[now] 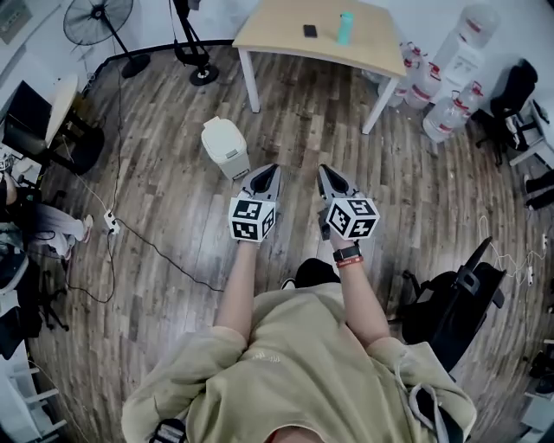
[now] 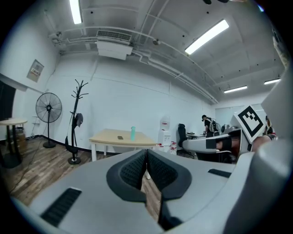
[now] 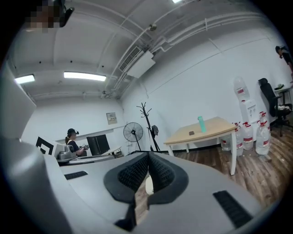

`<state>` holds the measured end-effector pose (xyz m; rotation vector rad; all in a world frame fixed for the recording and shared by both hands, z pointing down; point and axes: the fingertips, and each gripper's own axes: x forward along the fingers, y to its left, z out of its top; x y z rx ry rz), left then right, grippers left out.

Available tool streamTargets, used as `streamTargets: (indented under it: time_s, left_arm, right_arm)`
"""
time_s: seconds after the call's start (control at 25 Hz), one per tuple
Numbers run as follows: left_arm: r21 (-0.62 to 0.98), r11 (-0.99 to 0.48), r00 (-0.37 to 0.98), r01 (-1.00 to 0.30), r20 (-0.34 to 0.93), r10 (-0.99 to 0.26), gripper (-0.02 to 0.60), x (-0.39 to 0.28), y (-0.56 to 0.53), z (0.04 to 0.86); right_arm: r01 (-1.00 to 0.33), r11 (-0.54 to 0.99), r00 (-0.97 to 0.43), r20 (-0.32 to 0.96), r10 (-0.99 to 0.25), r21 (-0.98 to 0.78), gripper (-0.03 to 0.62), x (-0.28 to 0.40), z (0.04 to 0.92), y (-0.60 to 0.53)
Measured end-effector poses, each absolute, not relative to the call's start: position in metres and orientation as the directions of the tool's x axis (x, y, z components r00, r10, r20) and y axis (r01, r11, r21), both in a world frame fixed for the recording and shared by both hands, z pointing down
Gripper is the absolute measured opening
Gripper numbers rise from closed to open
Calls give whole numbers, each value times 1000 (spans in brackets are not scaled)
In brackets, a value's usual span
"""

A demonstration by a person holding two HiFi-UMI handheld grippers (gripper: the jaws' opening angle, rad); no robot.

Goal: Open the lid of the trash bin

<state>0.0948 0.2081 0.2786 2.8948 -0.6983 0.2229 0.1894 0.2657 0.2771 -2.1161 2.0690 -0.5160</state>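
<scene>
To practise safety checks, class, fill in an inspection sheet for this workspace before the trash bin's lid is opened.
Surface: wooden floor.
Job's things: white trash bin, upright, lid down.
Clutter: table holding a teal bottle and a dark flat item.
Grippers: left claw and right claw, both shut, empty, apart from the bin.
Cables: cable trailing from a power strip.
Surroundings: fan, water jugs, black chair.
</scene>
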Motion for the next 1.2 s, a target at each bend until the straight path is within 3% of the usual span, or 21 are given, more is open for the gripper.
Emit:
streamTargets:
  time_s: [0.44, 0.84, 1.2]
  left_arm:
    - [148, -736, 746, -661, 232, -624, 24, 52, 73, 303]
    - [138, -588, 601, -797, 272, -751, 23, 38, -23, 301]
    - [169, -458, 488, -873, 346, -801, 23, 36, -78, 348]
  right_arm:
    - [-922, 183, -271, 232, -934, -341, 15, 153, 306, 101]
    - [-852, 360, -465, 233, -854, -380, 15, 144, 306, -23]
    - [-816, 360, -527, 328, -784, -452, 15, 156, 366, -97]
